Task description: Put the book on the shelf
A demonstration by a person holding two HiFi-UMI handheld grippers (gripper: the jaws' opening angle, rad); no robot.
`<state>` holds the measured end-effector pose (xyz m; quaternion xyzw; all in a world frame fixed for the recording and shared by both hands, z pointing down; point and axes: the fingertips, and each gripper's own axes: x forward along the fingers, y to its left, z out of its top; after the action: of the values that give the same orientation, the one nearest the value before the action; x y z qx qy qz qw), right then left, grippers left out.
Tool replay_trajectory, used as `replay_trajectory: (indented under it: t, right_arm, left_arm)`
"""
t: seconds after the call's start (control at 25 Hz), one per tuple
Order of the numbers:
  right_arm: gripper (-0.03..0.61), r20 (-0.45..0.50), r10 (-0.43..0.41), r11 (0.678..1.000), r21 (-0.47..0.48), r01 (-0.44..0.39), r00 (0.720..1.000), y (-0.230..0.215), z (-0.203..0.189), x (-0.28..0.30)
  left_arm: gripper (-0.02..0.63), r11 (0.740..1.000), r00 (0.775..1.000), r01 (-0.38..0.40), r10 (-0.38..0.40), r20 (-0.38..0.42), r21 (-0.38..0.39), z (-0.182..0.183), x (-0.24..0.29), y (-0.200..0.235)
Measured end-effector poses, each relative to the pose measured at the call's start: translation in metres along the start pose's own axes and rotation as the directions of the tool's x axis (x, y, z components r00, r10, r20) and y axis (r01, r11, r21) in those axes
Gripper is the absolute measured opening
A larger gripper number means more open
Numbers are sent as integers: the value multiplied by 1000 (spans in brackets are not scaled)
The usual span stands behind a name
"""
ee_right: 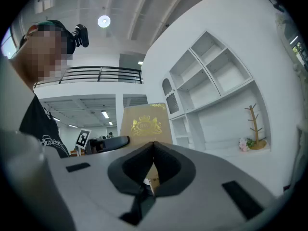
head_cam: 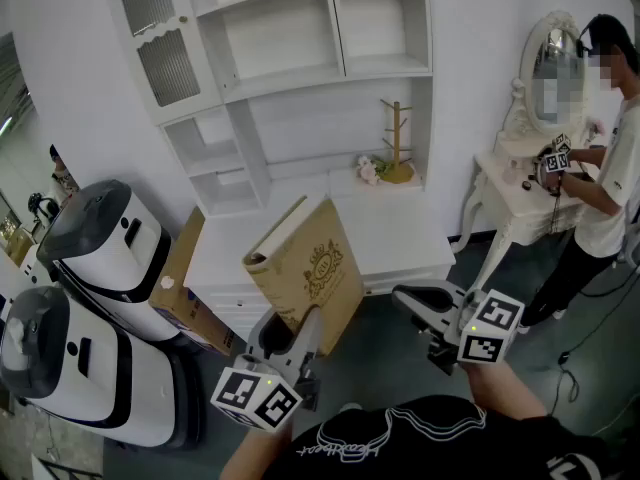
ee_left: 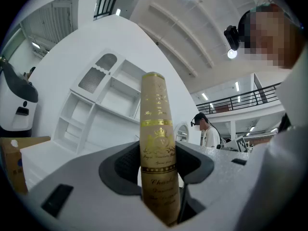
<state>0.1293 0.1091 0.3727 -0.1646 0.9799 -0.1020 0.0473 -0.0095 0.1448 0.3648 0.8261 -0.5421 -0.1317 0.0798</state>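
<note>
While we hold the tan book (head_cam: 310, 268) up in the left gripper (head_cam: 288, 336), it stands tilted in the air in front of the white counter (head_cam: 400, 238), not yet on the shelf (head_cam: 300, 38). Our left jaws are clamped on its lower end, one pad on each cover, and its gold-printed spine faces the left gripper view. A gold crest shows on the front cover. We keep the right gripper (head_cam: 403, 295) just beside the book, its jaws pressed together with nothing between them. On the counter stand a wooden mug tree (head_cam: 397, 143) and a small bunch of flowers (head_cam: 370, 170). A cardboard box (head_cam: 185, 288) leans to the left, next to two white machines (head_cam: 100, 258). Well apart on the right, a person (head_cam: 610, 168) stands at a white vanity table (head_cam: 520, 198) with a mirror (head_cam: 550, 78).
</note>
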Motion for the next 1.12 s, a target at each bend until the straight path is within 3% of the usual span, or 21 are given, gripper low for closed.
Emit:
replay_trajectory:
  t: [0.6,1.12]
  right_arm:
    - [6,15,20,1000,-1,-20,1000,1,5,-8]
    - [6,6,44,999,19,-44,999,-18,-3,27]
  left_arm:
    - [195,1000,999,-5,5,35,2,15,-1,-13]
    - [195,1000,999,-26,26,40,1,17,8,15]
